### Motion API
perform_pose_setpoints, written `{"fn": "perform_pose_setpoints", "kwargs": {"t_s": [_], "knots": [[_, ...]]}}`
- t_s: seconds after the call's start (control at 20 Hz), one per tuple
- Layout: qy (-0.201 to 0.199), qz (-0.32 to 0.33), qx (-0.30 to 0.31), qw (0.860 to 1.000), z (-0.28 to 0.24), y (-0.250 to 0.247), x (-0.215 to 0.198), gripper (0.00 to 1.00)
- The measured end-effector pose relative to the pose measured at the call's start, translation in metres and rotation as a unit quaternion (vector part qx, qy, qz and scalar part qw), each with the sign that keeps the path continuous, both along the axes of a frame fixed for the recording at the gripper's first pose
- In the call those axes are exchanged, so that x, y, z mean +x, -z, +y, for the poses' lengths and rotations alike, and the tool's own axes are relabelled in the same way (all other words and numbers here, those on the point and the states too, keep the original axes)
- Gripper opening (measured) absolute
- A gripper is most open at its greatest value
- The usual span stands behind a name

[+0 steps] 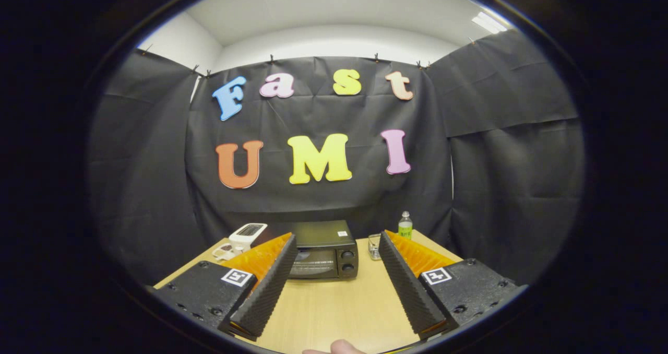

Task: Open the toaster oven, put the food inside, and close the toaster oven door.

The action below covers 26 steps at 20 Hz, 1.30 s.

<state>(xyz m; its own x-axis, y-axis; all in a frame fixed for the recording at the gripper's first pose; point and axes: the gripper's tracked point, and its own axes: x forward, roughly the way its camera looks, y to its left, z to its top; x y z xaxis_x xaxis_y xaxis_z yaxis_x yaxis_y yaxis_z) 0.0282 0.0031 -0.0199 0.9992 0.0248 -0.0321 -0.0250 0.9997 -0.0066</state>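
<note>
A small black toaster oven stands on the wooden table beyond my fingers, its glass door shut and two knobs on its right side. My gripper is open, held well back from the oven and above the table, with nothing between the fingers. The oven sits between the fingertips in the view, partly covered by the left finger. No food item is identifiable from here.
A white appliance stands left of the oven at the table's far left. A small clear glass jar and a green-labelled bottle stand right of the oven. A fingertip of a person's hand shows at the near table edge.
</note>
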Motion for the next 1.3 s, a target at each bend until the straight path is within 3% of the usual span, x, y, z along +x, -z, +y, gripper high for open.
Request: {"fn": "perform_pose_setpoints", "kwargs": {"t_s": [0.2,0.4,0.6,0.85,1.0,1.3], "knots": [[-0.015,-0.008,-0.033,0.999,0.022,0.012,0.040,1.00],[-0.050,0.024,-0.009,0.998,0.058,0.041,0.097,1.00],[-0.042,0.067,0.003,0.997,0.084,0.083,0.163,1.00],[-0.025,0.095,-0.024,0.995,0.102,0.126,0.238,1.00],[-0.038,0.116,-0.024,0.992,0.118,0.157,0.263,1.00],[-0.027,0.132,-0.021,0.991,0.114,0.192,0.283,1.00]]}}
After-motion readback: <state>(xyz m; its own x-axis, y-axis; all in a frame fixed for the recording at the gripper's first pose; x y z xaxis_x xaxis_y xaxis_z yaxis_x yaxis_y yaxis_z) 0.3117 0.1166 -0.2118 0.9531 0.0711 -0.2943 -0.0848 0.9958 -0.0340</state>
